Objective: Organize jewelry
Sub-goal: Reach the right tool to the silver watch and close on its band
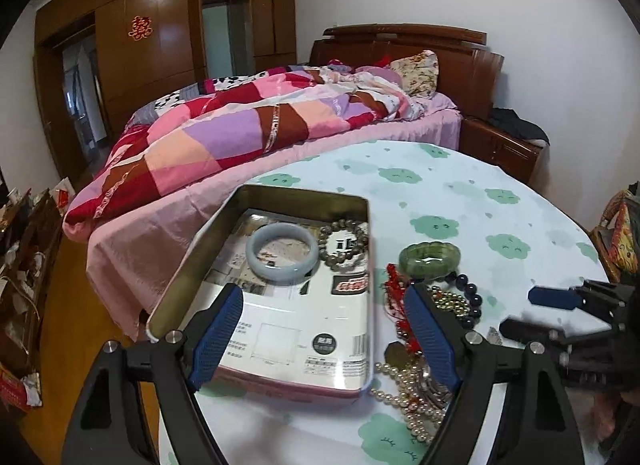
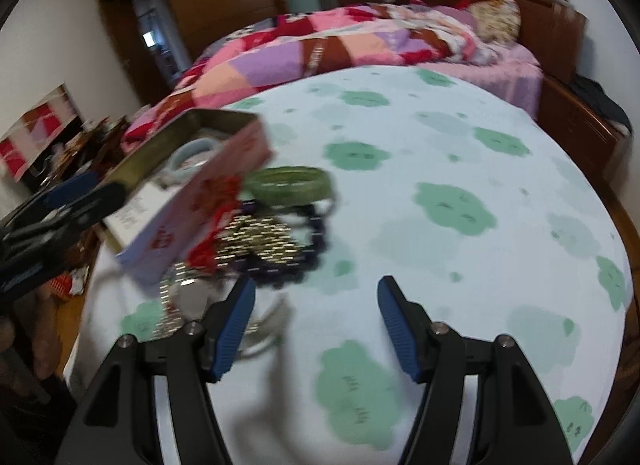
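Tin (image 1: 256,201) on cloth-covered table (image 1: 500,193), near its bed-side edge. Inside tin: pale bangle (image 1: 282,254), bead bracelet (image 1: 344,243). Just right of tin: green bangle (image 1: 430,259), dark beads (image 1: 470,293), gold beads (image 1: 450,302), pearls (image 1: 404,389), partly hidden behind finger. Red tangle (image 1: 396,285) hard to read, perhaps tassel. Left gripper (image 1: 322,339) apart, straddling tin's near corner, gripping nothing. Right gripper (image 2: 316,329) apart, empty, over bare cloth right of tin; view blurred. Bed (image 1: 240,133) beyond tin.

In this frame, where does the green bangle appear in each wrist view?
Left wrist: green bangle right of centre, on the tablecloth just right of the tin box.
Right wrist: left of centre, blurred, right of the tin's pink side.
Shared landmark: the dark bead bracelet beside it.
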{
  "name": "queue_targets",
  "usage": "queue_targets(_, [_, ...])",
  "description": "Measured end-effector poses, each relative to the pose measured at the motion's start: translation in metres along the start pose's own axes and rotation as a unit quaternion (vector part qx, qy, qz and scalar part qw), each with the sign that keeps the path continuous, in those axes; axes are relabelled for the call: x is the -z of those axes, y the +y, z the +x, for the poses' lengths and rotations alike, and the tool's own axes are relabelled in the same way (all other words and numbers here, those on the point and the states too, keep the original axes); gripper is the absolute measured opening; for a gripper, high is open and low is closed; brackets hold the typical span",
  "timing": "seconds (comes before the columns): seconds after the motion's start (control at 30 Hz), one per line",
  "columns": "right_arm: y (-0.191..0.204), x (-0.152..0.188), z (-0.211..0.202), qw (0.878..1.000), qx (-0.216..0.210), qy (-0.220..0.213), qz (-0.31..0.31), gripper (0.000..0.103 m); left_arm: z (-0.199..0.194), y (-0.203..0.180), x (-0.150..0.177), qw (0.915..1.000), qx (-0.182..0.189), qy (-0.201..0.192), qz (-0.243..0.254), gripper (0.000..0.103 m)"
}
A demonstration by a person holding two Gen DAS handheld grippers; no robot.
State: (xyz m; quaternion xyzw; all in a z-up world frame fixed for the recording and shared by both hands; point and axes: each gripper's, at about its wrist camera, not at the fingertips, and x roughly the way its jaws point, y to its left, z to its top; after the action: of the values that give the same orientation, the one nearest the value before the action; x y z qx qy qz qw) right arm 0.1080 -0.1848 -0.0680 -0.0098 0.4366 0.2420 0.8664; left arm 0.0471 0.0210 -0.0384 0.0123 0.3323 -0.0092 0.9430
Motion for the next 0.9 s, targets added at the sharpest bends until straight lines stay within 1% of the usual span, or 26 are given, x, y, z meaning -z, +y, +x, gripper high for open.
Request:
queue_targets(0.1, [0.021,0.003,0.006,0.999,-0.021,0.010,-0.033,0.067,-0.002,0.004,0.004,0.9999,-0.011,0.001,-0.006,0.083])
queue_targets(0.2, [0.034,0.004,0.011,0.998,-0.031,0.015,-0.055,0.062,-0.004,0.011,0.009,0.9997,-0.013,0.005,-0.019,0.083])
queue_targets(0.33, [0.045,0.008,0.016,0.996,-0.039,0.026,-0.072,0.050,-0.004,0.020,0.012,0.9992,-0.019,0.008,-0.033,0.083])
queue_targets(0.43, [0.051,0.011,0.018,0.995,-0.048,0.034,-0.080,0.046,-0.006,0.025,0.013,0.9989,-0.019,0.007,-0.042,0.083])
queue_targets(0.63, [0.062,0.013,0.027,0.993,-0.059,0.047,-0.087,0.046,-0.008,0.026,0.017,0.9988,-0.018,0.008,-0.044,0.083])
queue_targets(0.7, [0.062,0.014,0.028,0.993,-0.058,0.054,-0.091,0.043,-0.008,0.026,0.018,0.9988,-0.018,0.008,-0.044,0.083])
queue_targets(0.77, [0.059,0.016,0.027,0.992,-0.062,0.060,-0.090,0.037,-0.008,0.026,0.017,0.9988,-0.017,0.007,-0.045,0.083])
queue_targets(0.83, [0.055,0.019,0.023,0.991,-0.061,0.063,-0.097,0.036,-0.009,0.025,0.018,0.9987,-0.014,0.007,-0.048,0.083])
queue_targets(0.87, [0.054,0.021,0.022,0.991,-0.061,0.065,-0.101,0.032,-0.009,0.025,0.018,0.9987,-0.014,0.006,-0.048,0.083])
queue_targets(0.9, [0.053,0.024,0.020,0.990,-0.064,0.066,-0.106,0.031,-0.011,0.025,0.019,0.9988,-0.015,0.004,-0.048,0.083])
